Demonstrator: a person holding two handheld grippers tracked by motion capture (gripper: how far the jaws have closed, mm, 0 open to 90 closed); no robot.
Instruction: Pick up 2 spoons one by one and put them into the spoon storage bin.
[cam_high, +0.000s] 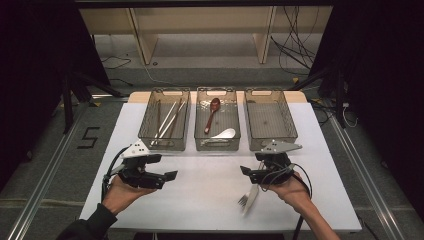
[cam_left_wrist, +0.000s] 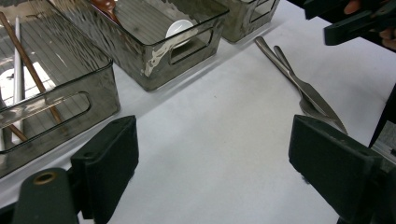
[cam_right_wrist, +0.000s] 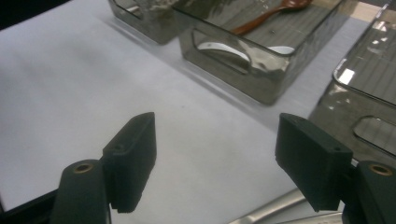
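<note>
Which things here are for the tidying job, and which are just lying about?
For the job:
- forks on the table
- empty right bin
- right tongs, open
- left tongs, open

Already sorted or just around:
- chopsticks in the left bin
- brown spoon and white spoon in the middle bin
- cables on the floor

Three clear smoked bins (cam_high: 268, 145) stand in a row on the white tabletop (cam_high: 200, 190): the left one holds several chopsticks (cam_high: 167, 120) (exact number hard to tell), the middle one two spoons (cam_high: 214, 112), one brown and one white; two forks (cam_high: 248, 196) lie loose in front
</note>
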